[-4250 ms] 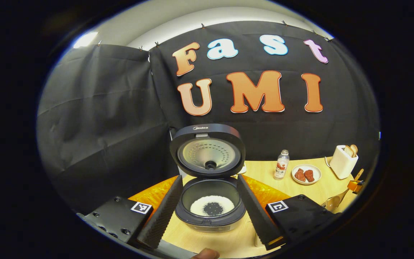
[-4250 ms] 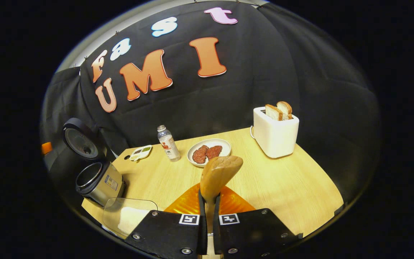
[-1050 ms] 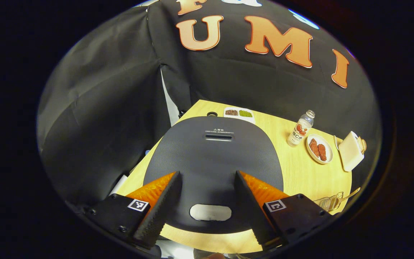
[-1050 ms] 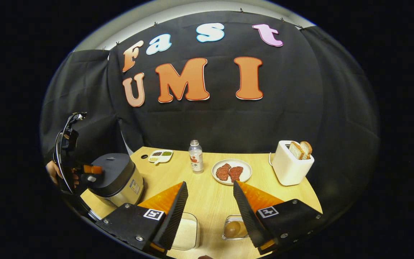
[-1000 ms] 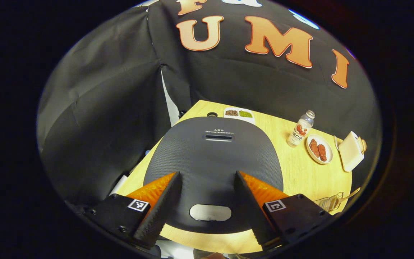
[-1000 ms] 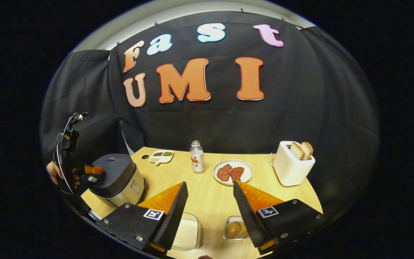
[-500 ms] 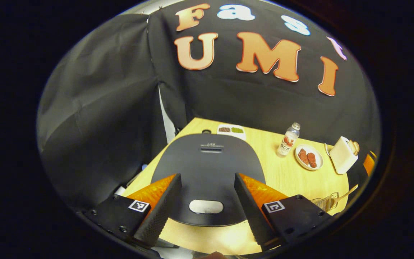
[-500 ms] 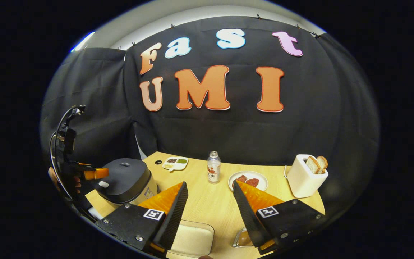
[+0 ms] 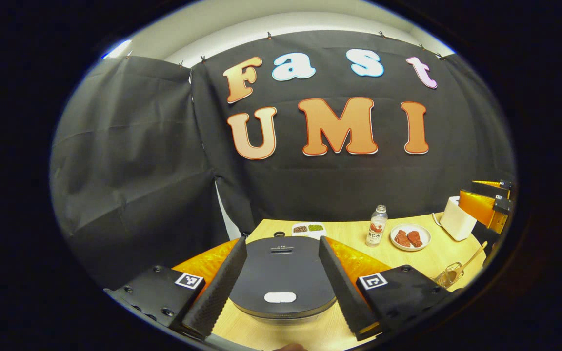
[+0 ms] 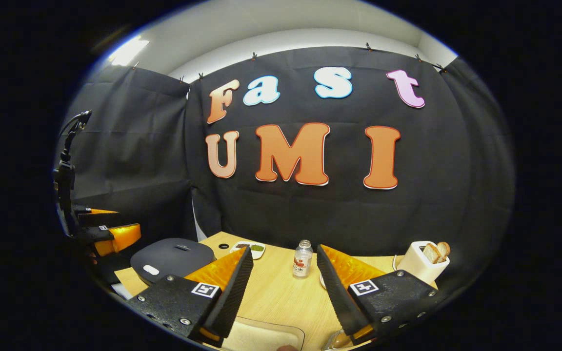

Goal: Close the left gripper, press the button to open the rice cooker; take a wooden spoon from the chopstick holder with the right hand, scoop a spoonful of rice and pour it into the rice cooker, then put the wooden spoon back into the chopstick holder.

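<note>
The rice cooker (image 9: 281,273) stands with its dark lid down, its pale button (image 9: 280,297) at the near edge. My left gripper (image 9: 281,241) hovers open just in front of and above it, a finger on each side, touching nothing. The wooden spoon (image 9: 473,254) leans in the clear chopstick holder (image 9: 448,277) at the right. In the right gripper view, my right gripper (image 10: 284,249) is open and holds nothing, above the rice container (image 10: 261,337). The cooker (image 10: 172,257) sits at the left there, with the left gripper (image 10: 110,224) beside it.
On the wooden table (image 9: 349,241) stand a small bottle (image 9: 376,225), a plate of meat (image 9: 409,237), a white toaster (image 9: 455,219) with bread and a little divided dish (image 9: 308,228) behind the cooker. The right gripper (image 9: 486,205) shows at the far right of the left gripper view.
The cooker lid, open earlier, is down. My right gripper let go of the spoon. In the last second both grippers drew back and tilted up, staying open.
</note>
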Available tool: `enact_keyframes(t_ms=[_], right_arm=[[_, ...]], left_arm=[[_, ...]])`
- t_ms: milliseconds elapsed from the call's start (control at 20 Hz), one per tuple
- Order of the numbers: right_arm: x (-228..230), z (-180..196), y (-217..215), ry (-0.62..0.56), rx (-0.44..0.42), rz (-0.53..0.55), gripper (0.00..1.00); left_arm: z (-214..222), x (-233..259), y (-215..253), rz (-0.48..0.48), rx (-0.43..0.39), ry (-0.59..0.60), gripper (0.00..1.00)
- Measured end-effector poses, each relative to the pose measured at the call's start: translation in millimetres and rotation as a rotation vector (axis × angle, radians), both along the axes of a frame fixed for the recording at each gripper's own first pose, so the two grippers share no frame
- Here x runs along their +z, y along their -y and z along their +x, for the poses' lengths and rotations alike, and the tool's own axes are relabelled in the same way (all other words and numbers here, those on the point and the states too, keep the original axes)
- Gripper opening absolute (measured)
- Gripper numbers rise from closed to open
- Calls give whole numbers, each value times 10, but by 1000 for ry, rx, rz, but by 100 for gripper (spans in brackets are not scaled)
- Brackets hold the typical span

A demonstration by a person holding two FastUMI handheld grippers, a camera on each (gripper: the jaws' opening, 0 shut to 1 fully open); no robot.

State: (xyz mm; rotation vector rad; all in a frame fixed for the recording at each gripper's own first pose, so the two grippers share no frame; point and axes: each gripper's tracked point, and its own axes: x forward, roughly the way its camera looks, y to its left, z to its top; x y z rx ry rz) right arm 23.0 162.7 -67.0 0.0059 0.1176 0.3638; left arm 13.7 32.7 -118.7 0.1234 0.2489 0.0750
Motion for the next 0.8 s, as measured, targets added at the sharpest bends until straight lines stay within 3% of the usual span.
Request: enact_keyframes(t_ms=[250, 300, 350, 500, 750, 800], right_arm=[[72, -37, -11, 56, 2, 8, 85], [54, -41, -18, 57, 4, 3, 80], [15, -47, -31, 53, 6, -3, 85], [26, -65, -75, 59, 14, 13, 85], [103, -100, -85, 135, 14, 16, 85], [82, -105, -97, 133, 20, 11, 80]], left_arm=[[-113, 224, 108, -21, -33, 74, 100], [-118, 236, 115, -13, -34, 92, 100], [-140, 234, 141, -5, -35, 108, 100], [-198, 267, 239, 3, -52, 148, 100], [-230, 155, 310, 28, -50, 132, 100], [-221, 190, 324, 24, -55, 142, 100]])
